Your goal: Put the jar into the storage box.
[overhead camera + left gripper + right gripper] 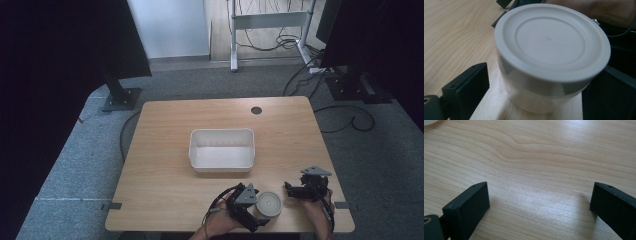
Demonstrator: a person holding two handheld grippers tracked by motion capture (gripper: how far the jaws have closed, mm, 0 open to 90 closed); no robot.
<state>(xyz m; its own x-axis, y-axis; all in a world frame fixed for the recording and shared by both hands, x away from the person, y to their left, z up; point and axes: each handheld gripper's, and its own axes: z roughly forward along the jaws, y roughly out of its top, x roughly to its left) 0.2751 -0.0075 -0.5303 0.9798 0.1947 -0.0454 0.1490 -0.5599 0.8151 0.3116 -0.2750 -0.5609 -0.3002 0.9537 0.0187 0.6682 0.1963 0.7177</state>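
- Left gripper (pixel 256 209) is closing in on the lidded white jar (pixel 268 204) at the bench (pixel 165 165) near edge; jaws apart either side, left one clear, right one too close to tell contact.
- Judged early: jar not lifted, white bin (pixel 222 149) sitting empty.
- Right gripper (pixel 296 189) is idling, jaws wide apart over bare wood.
- Count: one jar, one bin, two grippers.

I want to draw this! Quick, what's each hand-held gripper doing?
Left hand-held gripper: open, jaws either side of the white lidded tub, left jaw clearly apart from it.
Right hand-held gripper: open, holding nothing.
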